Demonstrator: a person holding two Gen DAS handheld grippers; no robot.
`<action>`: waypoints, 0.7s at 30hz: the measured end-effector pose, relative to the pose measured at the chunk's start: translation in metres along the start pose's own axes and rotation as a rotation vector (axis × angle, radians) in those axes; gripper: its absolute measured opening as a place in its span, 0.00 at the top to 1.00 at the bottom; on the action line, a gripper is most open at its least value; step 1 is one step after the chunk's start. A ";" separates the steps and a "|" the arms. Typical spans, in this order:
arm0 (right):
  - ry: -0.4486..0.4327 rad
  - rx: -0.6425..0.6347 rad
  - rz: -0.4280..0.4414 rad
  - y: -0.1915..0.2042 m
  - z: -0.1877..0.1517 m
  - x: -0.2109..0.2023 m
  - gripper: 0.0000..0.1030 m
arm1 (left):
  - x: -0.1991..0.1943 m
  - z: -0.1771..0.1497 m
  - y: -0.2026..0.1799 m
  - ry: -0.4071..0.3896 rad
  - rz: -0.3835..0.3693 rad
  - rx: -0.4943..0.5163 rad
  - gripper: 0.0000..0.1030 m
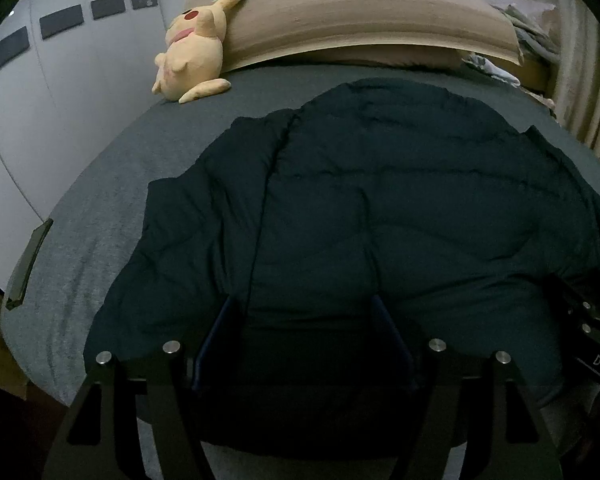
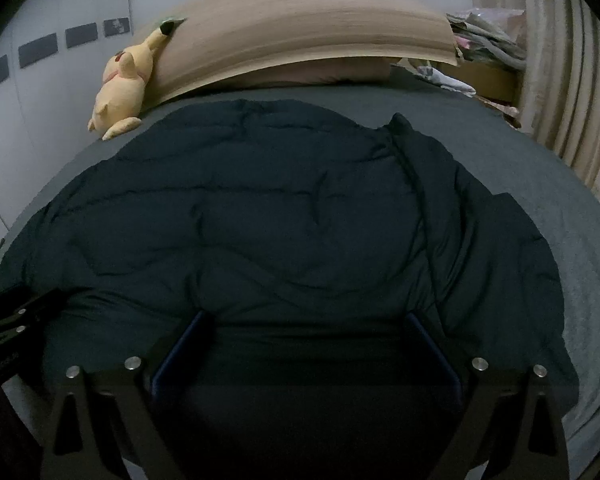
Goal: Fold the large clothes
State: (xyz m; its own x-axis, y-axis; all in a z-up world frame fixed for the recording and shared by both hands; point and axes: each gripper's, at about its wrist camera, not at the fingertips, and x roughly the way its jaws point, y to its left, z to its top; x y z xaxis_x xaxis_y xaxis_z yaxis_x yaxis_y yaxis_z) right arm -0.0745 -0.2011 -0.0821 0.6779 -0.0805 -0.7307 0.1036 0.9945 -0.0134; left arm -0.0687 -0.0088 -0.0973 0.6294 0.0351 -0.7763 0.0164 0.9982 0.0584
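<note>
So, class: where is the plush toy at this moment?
The plush toy lies at the far left corner of the bed in both wrist views, leaning on the wooden headboard, beyond the dark jacket and apart from it.

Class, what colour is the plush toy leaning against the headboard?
Pale yellow plush toy with a red cheek, clearest in the left wrist view.

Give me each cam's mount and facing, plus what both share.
Left wrist: on the left hand-held gripper, looking down over a dark puffer jacket on the bed; its fingers show, the other gripper at right.
Right wrist: on the right hand-held gripper, same jacket; its fingers show, the other gripper at left.
Shared: jacket, Pikachu plush, headboard.
</note>
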 end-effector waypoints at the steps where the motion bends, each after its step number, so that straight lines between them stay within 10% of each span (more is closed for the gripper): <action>1: 0.014 -0.002 -0.002 0.000 0.002 -0.001 0.04 | -0.001 0.002 0.001 0.009 -0.001 -0.003 0.29; 21: -0.104 -0.016 0.012 0.007 -0.006 -0.169 0.00 | -0.149 -0.001 0.009 -0.158 -0.071 -0.042 0.19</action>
State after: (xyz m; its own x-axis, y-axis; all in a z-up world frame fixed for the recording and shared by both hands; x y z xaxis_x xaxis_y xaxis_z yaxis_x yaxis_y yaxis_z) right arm -0.1925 -0.1806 0.0377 0.7510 -0.0746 -0.6561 0.0840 0.9963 -0.0171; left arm -0.1628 -0.0052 0.0184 0.7421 -0.0408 -0.6691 0.0351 0.9991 -0.0221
